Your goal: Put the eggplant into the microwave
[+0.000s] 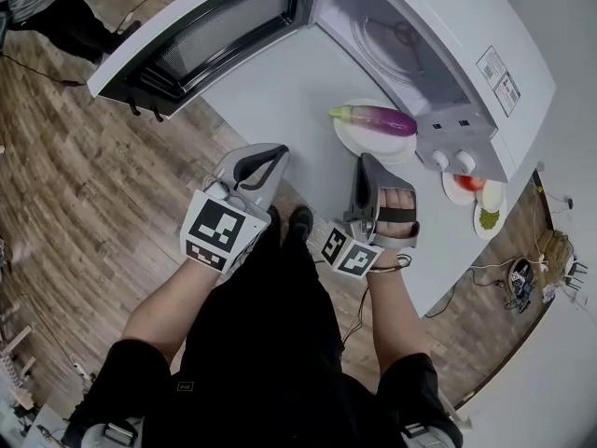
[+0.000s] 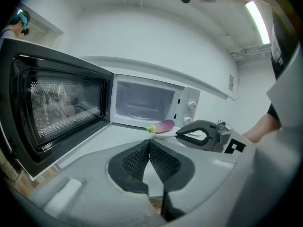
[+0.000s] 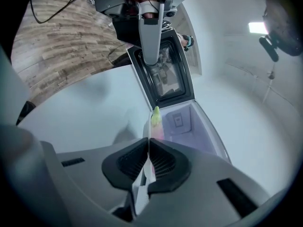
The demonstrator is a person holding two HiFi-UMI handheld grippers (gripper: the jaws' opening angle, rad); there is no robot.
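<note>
Head view: I see the eggplant (image 1: 373, 119) lying on a white plate (image 1: 347, 143) on the table (image 1: 270, 101), just in front of the microwave (image 1: 420, 45).
Microwave door (image 1: 215, 35): swung wide open.
Left gripper (image 2: 149, 144): jaws pressed together, holding nothing, well short of the plate.
Right gripper (image 3: 149, 143): jaws closed on themselves, holding nothing; it points at the eggplant's green stem end and is apart from it.
</note>
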